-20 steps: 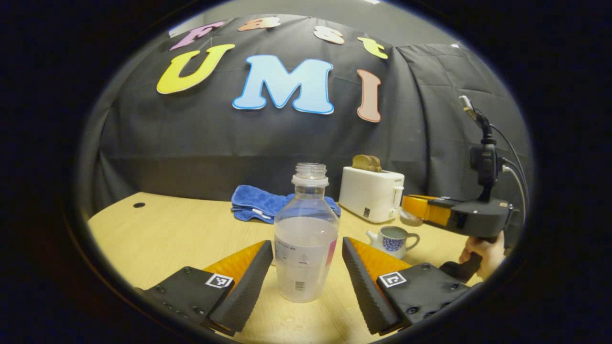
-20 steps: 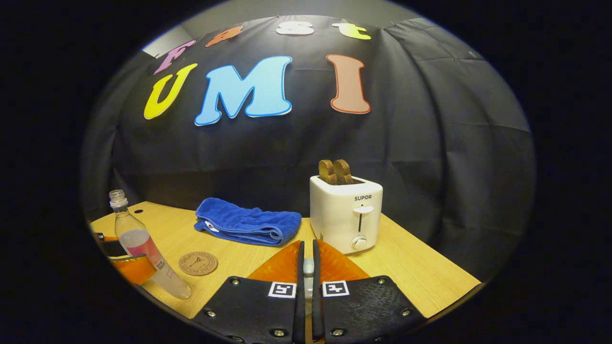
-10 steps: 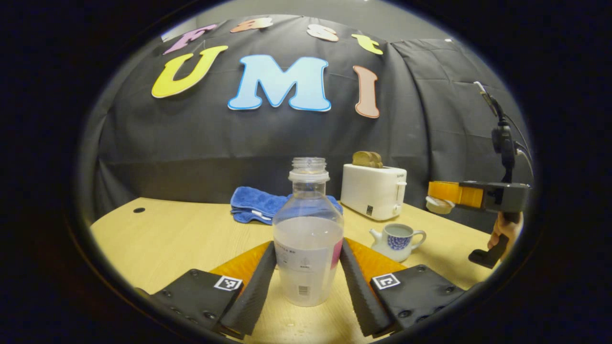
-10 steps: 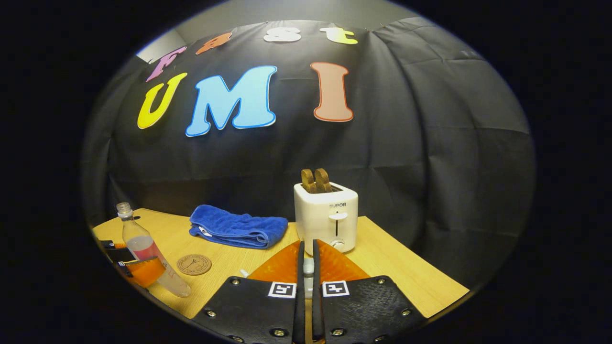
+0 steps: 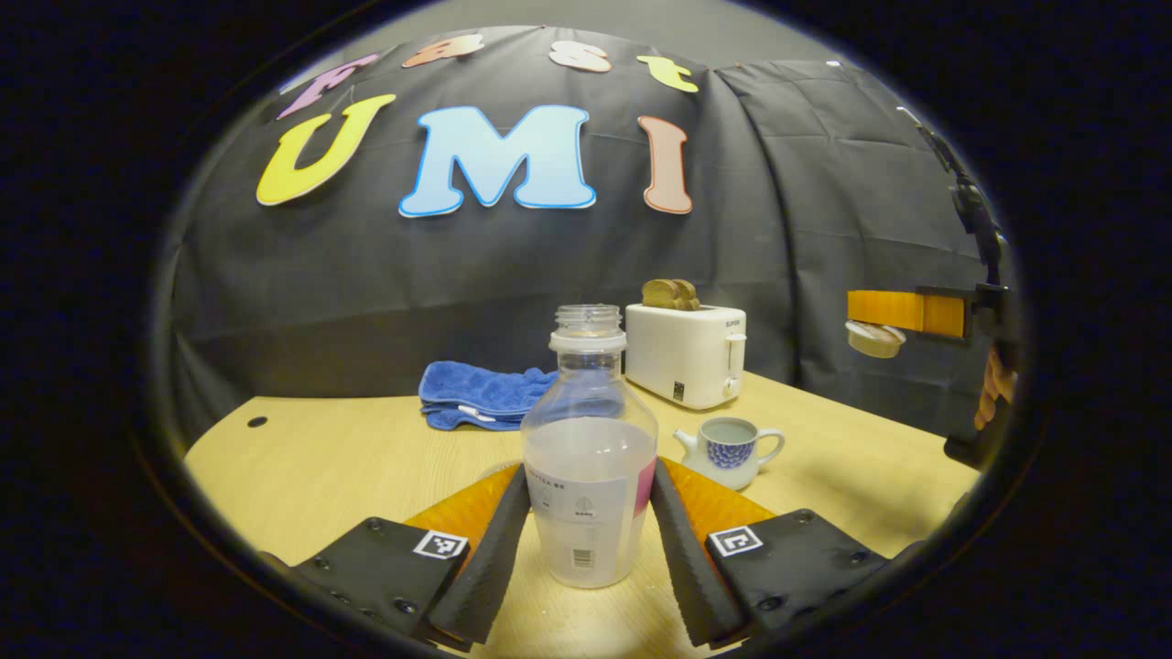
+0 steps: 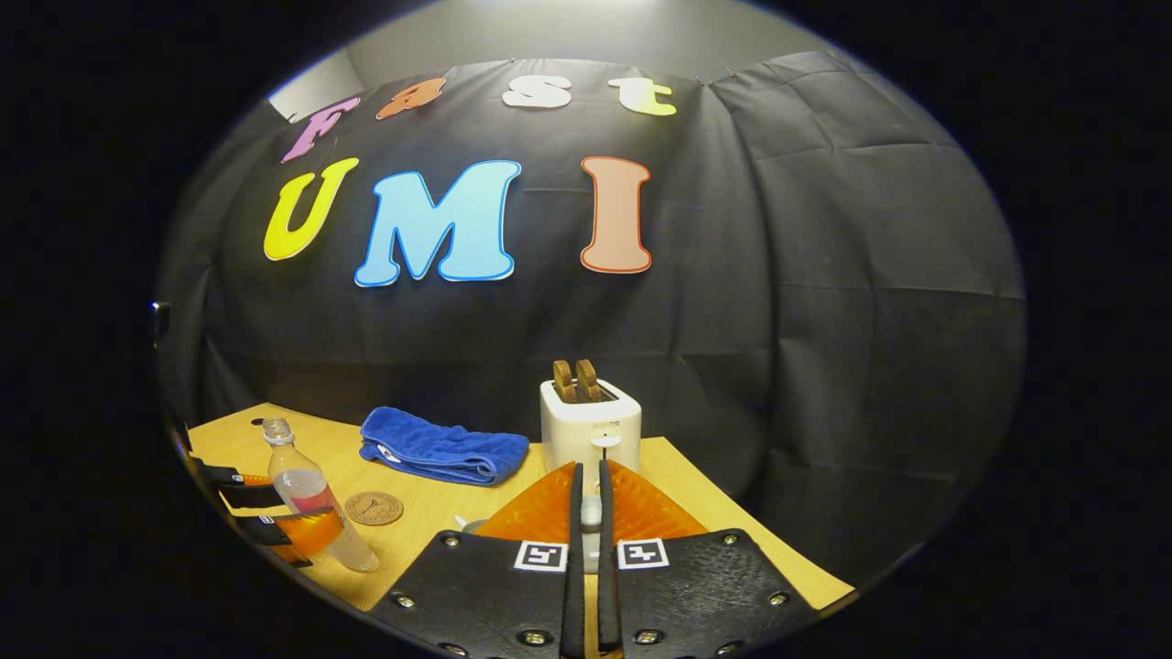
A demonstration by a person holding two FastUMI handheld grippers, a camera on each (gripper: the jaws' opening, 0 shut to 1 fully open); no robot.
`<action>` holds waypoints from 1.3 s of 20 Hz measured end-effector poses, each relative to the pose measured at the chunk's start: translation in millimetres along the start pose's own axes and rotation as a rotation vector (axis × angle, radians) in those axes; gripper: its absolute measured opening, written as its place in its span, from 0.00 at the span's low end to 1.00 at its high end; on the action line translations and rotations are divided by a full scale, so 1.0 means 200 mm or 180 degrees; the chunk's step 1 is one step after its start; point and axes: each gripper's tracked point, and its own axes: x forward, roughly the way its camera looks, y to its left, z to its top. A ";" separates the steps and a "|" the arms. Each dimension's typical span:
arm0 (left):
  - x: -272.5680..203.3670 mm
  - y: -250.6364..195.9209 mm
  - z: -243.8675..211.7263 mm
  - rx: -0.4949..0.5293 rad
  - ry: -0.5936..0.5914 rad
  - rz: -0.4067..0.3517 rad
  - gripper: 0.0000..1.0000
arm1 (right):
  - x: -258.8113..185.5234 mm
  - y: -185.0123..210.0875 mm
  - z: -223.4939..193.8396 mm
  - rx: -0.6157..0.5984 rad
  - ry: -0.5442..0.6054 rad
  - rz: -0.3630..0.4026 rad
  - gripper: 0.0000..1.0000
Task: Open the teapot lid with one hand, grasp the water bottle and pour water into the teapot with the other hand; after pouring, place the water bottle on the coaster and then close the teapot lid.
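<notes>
Bottle (image 5: 589, 448) at centre of the left gripper view: clear plastic, uncapped, upright on the table (image 5: 330, 448), roughly half full of water, with a pale label bearing a pink patch on its right side. The left gripper (image 5: 586, 531) has one finger against each side of the lower body of the bottle, both pads touching the label band, so the bottle is clamped between them. In the right gripper view the bottle (image 6: 316, 513) stands at far left with the left gripper's fingers around it, and the round brown coaster (image 6: 374, 508) lies flat on the table just beside it.

Teapot (image 5: 730, 450): small, white with a blue pattern on its belly, spout to the left and handle to the right in the left gripper view. Its mouth is uncovered. It sits on the table to the right of the bottle, in front of the toaster (image 5: 685, 353).

Lid (image 5: 875, 338): a pale, shallow disc held in the air at the right edge of the left gripper view, well above and to the right of the teapot. The right gripper (image 6: 587, 513) is pressed nearly together on it, pinching a small pale knob (image 6: 591, 510) between its fingers. A hand (image 5: 993, 389) shows below that gripper.

Background: white toaster with two brown slices in its slots; folded blue towel (image 5: 481, 394) on the table left of it.
</notes>
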 end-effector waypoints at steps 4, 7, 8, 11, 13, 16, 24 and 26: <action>0.05 -0.06 0.01 0.0558 0.0221 -0.0152 0.82 | -0.01 -0.02 -0.05 0.0039 0.0073 0.0035 0.06; 0.13 -0.09 0.01 0.0991 0.0412 -0.0290 0.83 | -0.01 -0.04 -0.10 0.0066 0.0109 0.0053 0.06; 0.15 -0.08 0.01 0.1102 0.0479 -0.0329 0.83 | -0.01 -0.05 -0.11 0.0068 0.0123 0.0049 0.06; 0.20 -0.09 0.03 0.1517 0.0626 -0.0447 0.83 | 0.01 -0.08 -0.17 0.0063 0.0187 0.0034 0.06; 0.24 -0.08 0.03 0.1763 0.0721 -0.0490 0.83 | 0.02 -0.10 -0.21 0.0040 0.0236 0.0037 0.06; 0.26 -0.07 -0.02 0.2114 0.0983 -0.0571 0.83 | 0.01 -0.14 -0.24 0.0043 0.0317 0.0064 0.06; 0.39 -0.12 -0.09 0.3049 0.1373 -0.0724 0.83 | 0.00 -0.18 -0.26 0.0134 0.0307 0.0129 0.05; 0.41 -0.13 -0.11 0.3258 0.1459 -0.0769 0.83 | 0.01 -0.19 -0.26 0.0154 0.0308 0.0152 0.05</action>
